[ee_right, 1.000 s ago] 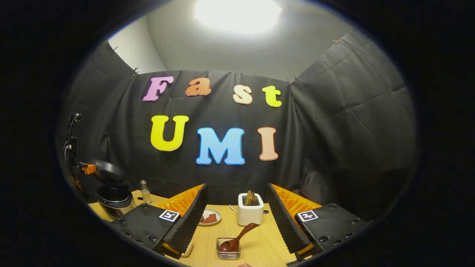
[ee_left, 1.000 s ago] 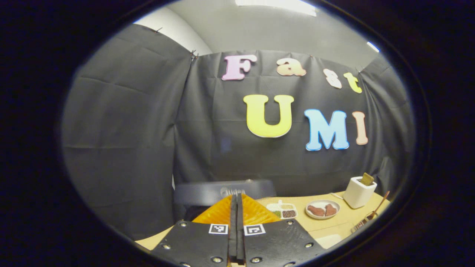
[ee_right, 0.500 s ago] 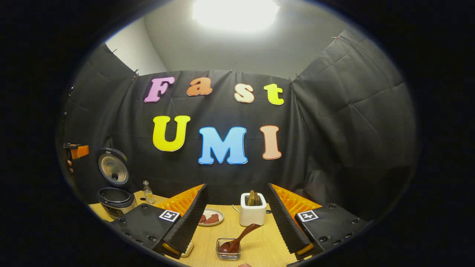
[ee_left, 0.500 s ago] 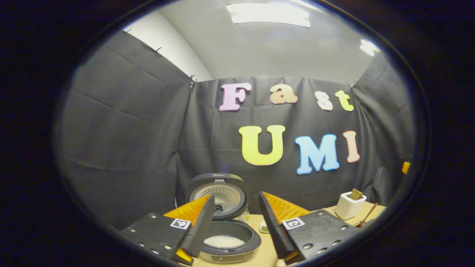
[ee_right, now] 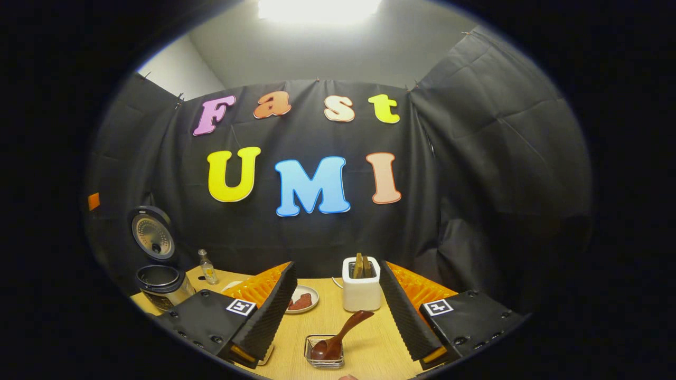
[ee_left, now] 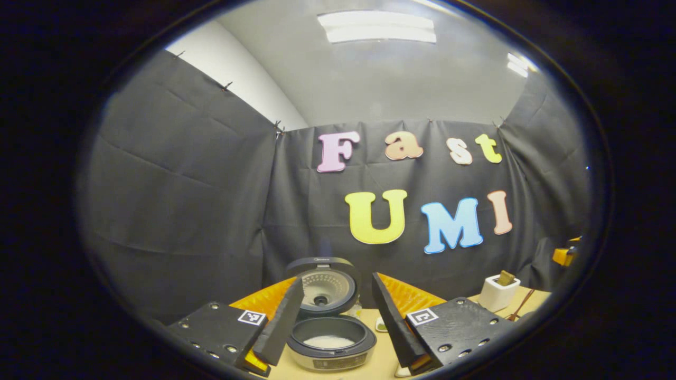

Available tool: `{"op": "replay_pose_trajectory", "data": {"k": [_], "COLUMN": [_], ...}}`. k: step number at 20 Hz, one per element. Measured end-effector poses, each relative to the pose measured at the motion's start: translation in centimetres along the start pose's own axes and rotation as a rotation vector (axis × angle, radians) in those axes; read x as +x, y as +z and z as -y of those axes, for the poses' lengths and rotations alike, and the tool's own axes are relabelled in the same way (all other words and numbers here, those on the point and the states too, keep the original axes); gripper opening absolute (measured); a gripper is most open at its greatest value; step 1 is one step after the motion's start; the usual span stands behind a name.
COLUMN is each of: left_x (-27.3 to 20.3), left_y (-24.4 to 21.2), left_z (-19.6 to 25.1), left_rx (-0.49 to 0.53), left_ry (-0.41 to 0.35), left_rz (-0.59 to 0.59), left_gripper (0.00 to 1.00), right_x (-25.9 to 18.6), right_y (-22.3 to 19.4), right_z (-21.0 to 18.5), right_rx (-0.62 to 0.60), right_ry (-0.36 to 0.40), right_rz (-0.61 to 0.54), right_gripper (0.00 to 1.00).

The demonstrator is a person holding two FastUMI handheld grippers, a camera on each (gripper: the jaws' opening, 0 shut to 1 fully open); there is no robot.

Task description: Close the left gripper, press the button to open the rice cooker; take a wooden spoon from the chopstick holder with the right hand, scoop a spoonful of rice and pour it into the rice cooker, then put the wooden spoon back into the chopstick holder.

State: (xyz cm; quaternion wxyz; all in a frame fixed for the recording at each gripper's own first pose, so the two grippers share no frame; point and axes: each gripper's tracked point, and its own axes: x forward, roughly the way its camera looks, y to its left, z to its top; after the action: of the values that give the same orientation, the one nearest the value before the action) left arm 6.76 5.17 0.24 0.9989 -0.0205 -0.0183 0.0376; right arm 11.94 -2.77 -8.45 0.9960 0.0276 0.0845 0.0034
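Spoon (ee_right: 338, 336) looks light, stiff and smooth, so I judge it easy to lift but prone to swivel; I would pinch mid-handle, where it leans out of the holder (ee_right: 324, 352). My right gripper (ee_right: 334, 307) hangs above it, fingers wide, holding nothing. Left gripper (ee_left: 330, 315) is wide too, empty, before the open cooker (ee_left: 330, 345); that pale layer inside is probably rice.

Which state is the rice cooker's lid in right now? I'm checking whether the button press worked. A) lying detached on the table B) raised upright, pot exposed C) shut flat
B: the lid stands upright behind the open rice cooker, with white rice visible inside the pot.
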Motion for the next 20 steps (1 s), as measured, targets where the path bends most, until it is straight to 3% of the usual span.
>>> {"op": "replay_pose_trajectory", "data": {"k": [17,18,20], "left_x": [-2.7,-2.7,-2.7], "left_y": [0.2,0.0,-0.2], "left_z": [-2.4,-2.6,-2.8], "left_rx": [0.057,0.059,0.064], "left_ry": [0.061,0.066,0.071], "left_rz": [-0.025,-0.030,-0.038], "left_gripper": [0.80,0.80,0.81], "right_x": [6.4,6.6,6.9], "right_y": [-14.8,-15.7,-17.0], "right_z": [2.2,2.3,2.4], "right_rx": [0.190,0.209,0.245], "right_ry": [-0.051,-0.054,-0.059], "right_rz": [-0.395,-0.416,-0.453], "right_gripper": [0.98,0.93,0.98]}}
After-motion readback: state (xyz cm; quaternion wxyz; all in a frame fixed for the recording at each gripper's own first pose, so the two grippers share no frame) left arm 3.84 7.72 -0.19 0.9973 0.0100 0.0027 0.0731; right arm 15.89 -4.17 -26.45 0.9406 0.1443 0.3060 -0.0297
